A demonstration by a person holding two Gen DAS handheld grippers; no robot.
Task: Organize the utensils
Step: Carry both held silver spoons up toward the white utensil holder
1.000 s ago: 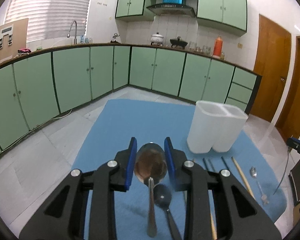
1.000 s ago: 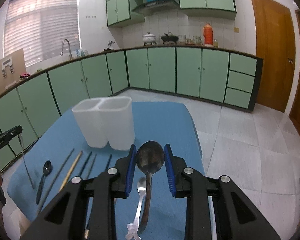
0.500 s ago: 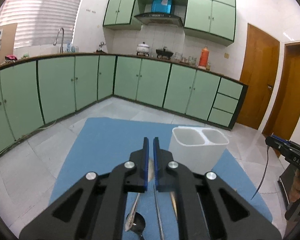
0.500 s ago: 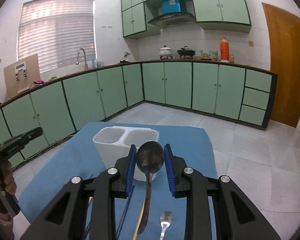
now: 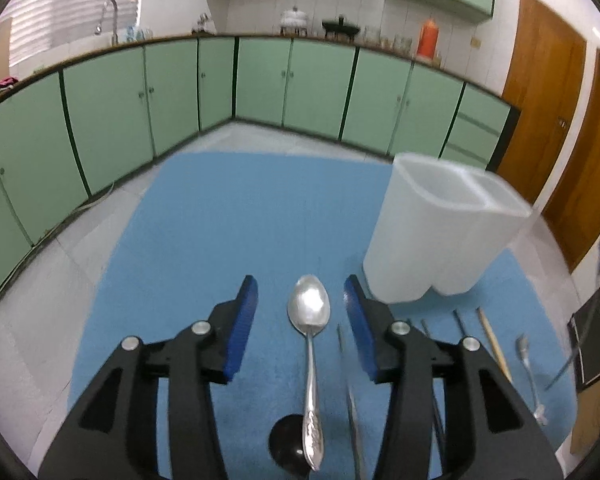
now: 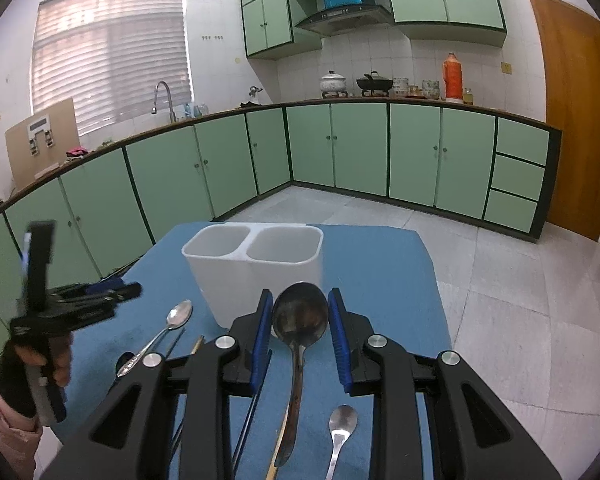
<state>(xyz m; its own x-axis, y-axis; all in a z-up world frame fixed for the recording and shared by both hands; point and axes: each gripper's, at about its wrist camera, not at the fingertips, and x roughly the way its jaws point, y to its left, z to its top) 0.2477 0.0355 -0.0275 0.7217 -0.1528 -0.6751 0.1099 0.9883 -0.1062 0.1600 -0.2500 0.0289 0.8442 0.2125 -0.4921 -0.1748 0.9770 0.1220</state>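
Surface: blue mat [image 5: 228, 216] on pale tile floor [image 6: 520, 280].
Room: green cabinets [image 6: 360, 148].
Left gripper [image 5: 300, 304]: jaws spread, silver spoon [image 5: 309, 312] lying between.
Right gripper [image 6: 300, 312]: pinching dark spoon [image 6: 299, 318], near white two-compartment holder [image 6: 256, 264].

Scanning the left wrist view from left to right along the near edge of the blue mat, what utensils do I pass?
Round black spoon bowl → ornate-handled silver spoon between the open left tool fingers → thin dark chopsticks → pale wooden chopstick → small silver spoon.
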